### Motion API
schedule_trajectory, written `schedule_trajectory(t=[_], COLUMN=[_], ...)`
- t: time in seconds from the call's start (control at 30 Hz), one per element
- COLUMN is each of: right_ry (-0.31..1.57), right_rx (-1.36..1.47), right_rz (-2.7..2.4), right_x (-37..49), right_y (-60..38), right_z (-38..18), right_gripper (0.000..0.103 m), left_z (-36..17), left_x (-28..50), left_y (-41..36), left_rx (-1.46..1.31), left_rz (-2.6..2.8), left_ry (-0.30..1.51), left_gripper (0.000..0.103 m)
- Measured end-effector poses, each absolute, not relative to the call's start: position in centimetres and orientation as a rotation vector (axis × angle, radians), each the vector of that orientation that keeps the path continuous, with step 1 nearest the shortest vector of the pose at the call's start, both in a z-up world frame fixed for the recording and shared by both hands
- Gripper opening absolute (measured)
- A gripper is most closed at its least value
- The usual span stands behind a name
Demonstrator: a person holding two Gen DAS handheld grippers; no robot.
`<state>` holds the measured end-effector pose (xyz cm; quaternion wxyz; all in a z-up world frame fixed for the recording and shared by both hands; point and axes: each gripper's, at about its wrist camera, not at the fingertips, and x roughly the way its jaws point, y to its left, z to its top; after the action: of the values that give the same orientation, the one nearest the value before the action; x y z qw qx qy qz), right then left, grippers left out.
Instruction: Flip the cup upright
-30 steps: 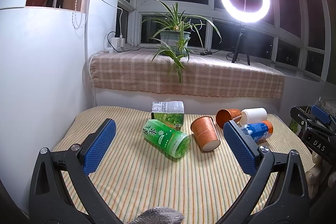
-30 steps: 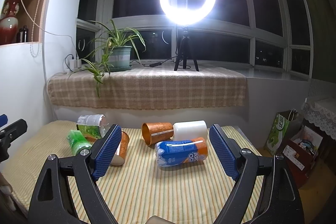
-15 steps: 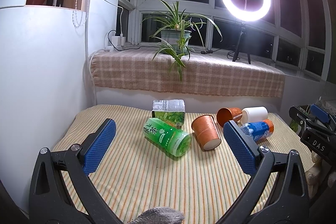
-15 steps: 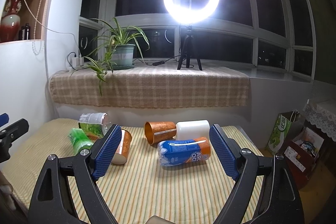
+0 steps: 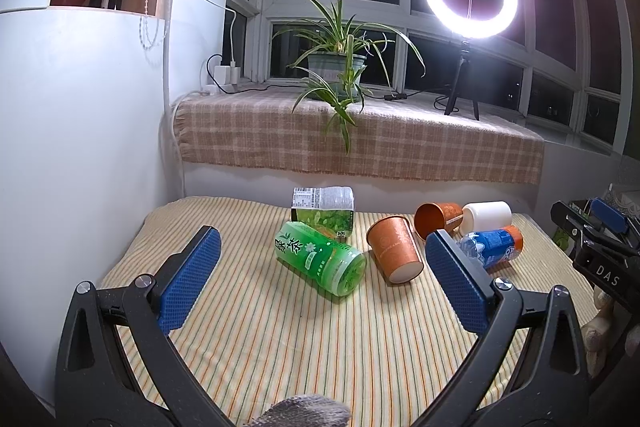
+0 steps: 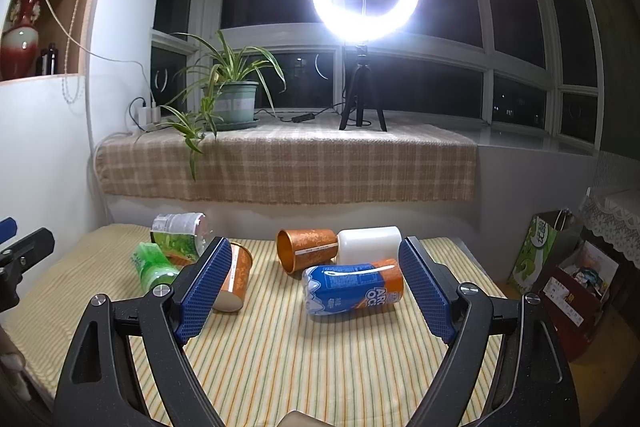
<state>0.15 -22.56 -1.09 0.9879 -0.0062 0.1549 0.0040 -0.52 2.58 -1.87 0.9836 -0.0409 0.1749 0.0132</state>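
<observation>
- The left gripper is wide open and holds nothing; the right gripper is the same.
- Both hang above the striped table, apart from all cups.
- The near orange cup lies on its side, just right of the green cup, touching nothing.
- I judge it best to grip across its wall, near the middle, then turn the mouth upward without pushing the green cup.

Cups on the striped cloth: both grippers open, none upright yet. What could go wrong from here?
1. The blue cup touches the white cup and the far orange cup; grabbing it may knock them rolling.
2. The green cup lies across the near orange cup's side; the left gripper could bump one while closing.
3. Soft cloth: a righted cup might tip.
</observation>
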Motion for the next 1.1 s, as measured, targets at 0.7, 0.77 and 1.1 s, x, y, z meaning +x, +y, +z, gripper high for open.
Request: schedule_trajectory(t=[0.7,0.77,1.1], right_ry=[0.324,0.324,0.330], right_rx=[0.000,0.001,0.007], right_rz=[0.010,0.010,0.007], right_x=[0.2,0.2,0.2], right_y=[-22.8,-22.8,-23.2], right_z=[-1.5,-1.6,-1.7], right_gripper=[0.085,0.085,0.085], left_z=[-1.7,-1.9,-2.2], left_x=[-0.4,-0.5,-0.8], left_y=[2.5,2.6,1.5], left_rx=[-0.083,-0.083,-0.063], left_rz=[0.028,0.027,0.005], left_ry=[0.357,0.356,0.357], left_gripper=[0.103,0.103,0.103])
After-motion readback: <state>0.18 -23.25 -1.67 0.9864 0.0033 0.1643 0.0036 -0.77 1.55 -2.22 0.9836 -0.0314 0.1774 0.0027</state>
